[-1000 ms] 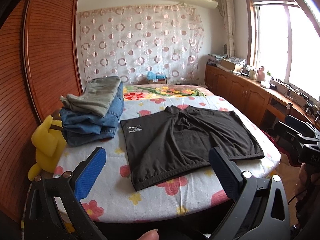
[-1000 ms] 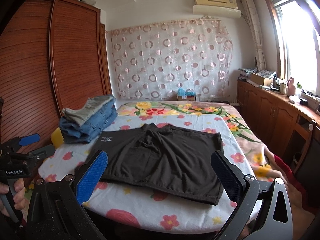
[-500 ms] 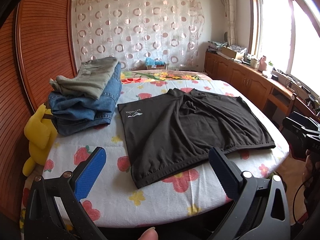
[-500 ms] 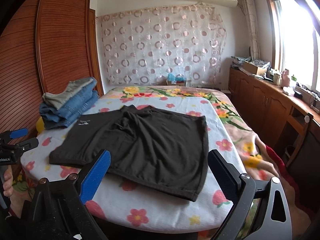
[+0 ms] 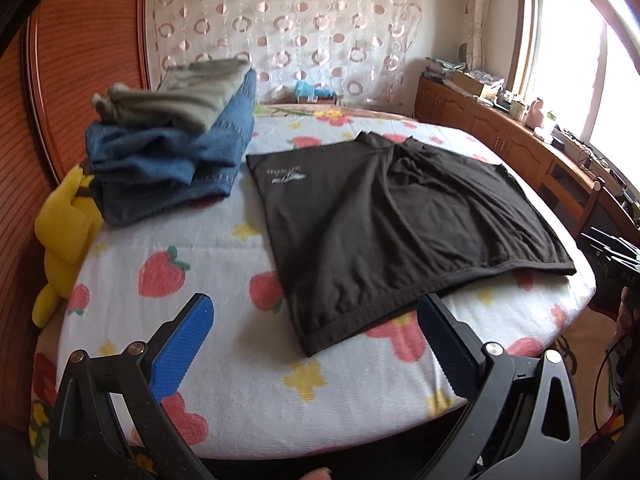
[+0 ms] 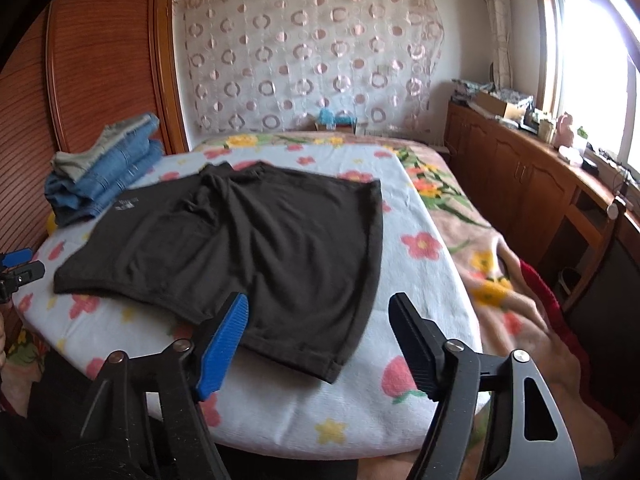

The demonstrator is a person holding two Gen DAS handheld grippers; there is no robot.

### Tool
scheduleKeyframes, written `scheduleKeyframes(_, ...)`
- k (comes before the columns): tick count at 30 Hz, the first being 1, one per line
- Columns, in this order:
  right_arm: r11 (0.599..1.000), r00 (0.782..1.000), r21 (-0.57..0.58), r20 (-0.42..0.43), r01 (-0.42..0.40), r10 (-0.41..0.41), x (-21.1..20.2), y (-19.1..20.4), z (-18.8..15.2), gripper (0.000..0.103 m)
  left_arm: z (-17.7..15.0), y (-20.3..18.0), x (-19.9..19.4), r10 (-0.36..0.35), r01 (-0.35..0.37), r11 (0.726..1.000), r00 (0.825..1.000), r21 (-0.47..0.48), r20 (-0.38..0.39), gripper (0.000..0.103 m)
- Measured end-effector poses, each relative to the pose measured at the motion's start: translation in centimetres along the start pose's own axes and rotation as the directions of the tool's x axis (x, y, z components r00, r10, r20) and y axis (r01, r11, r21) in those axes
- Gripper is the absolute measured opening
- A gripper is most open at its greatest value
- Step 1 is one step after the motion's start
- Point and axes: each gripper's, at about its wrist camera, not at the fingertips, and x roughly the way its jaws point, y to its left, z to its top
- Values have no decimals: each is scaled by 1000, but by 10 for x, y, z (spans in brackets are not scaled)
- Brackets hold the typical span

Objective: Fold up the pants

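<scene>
Both grippers have come down closer to the bed since the earlier frames, so the black shorts (image 5: 400,224) fill more of each view. The right gripper (image 6: 318,338) has just been narrowing its jaws; they stand parted, with the near corner of the shorts seen between the blue pads (image 6: 224,344), though whether either pad touches the cloth cannot be told. The left gripper (image 5: 316,344) has its jaws spread wide and holds nothing; the near left corner of the shorts lies just ahead of it, between its fingertips in the view.

From the left gripper, the shorts lie flat on the strawberry-print blanket (image 5: 224,248), spreading ahead and to the right, the small white logo at their far left. From the right gripper, they spread ahead and to the left, with one hem running away from the right pad. A stack of folded jeans (image 5: 168,160) with a grey garment (image 5: 188,96) on top sits ahead and left of both grippers, just beside the shorts. A yellow plush toy (image 5: 64,232) hangs at the bed's left edge, below the stack.
</scene>
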Motion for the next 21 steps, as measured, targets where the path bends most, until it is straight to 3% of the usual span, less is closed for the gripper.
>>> scheduleKeyframes(6, 1000, 999, 5, -38, 3, -2, -8, 5, 5, 66, -10, 10, 8, -25, 24, 999, 999, -21, -31, 88)
scheduleKeyframes(13, 999, 999, 41, -53, 8, -5, -15, 2, 9, 66, -17, 15, 13, -75, 72, 996, 996, -53, -41, 56)
scheduleKeyframes(17, 999, 998, 49, -53, 17, -15, -23, 0, 10, 65, -18, 13, 17, -84, 81, 995, 995, -52, -53, 42)
scheduleKeyframes(21, 998, 999, 59, -46, 16, -13, -16, -8, 5, 65, -19, 10, 22, -86, 83, 996, 994, -40, -67, 35)
